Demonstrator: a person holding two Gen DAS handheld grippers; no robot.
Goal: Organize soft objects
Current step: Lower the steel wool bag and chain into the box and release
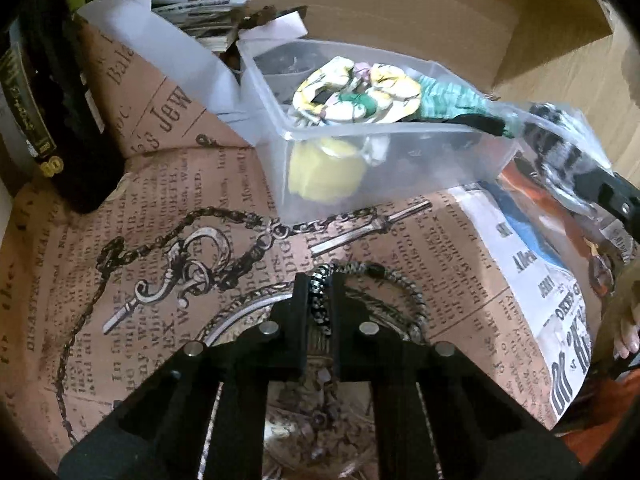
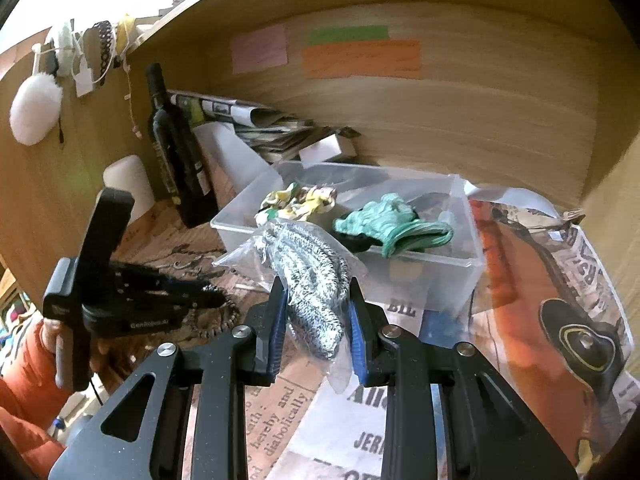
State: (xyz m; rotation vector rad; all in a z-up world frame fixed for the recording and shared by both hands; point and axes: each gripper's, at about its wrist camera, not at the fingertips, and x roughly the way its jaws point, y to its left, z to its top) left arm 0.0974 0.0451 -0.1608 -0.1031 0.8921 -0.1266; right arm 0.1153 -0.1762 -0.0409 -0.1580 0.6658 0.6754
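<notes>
The right hand-held gripper [image 2: 316, 312], half closed, clasps a bagged speckled cord [image 2: 308, 272] near the clear bin [image 2: 460, 276], ready for dropping in; the left hand-held gripper [image 1: 320, 300] pinches a beaded band [image 1: 320, 304].

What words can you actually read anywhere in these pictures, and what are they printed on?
"hereby and diabolically": brown vintage newsprint paper under the right gripper.
"DISASTER NEAR": same paper, left wrist view.
"BIL", "JER": cut-off headline letters on the white newspaper sheet.
Wine bottle label, left gripper's white logo, sticky notes: too blurred.
</notes>
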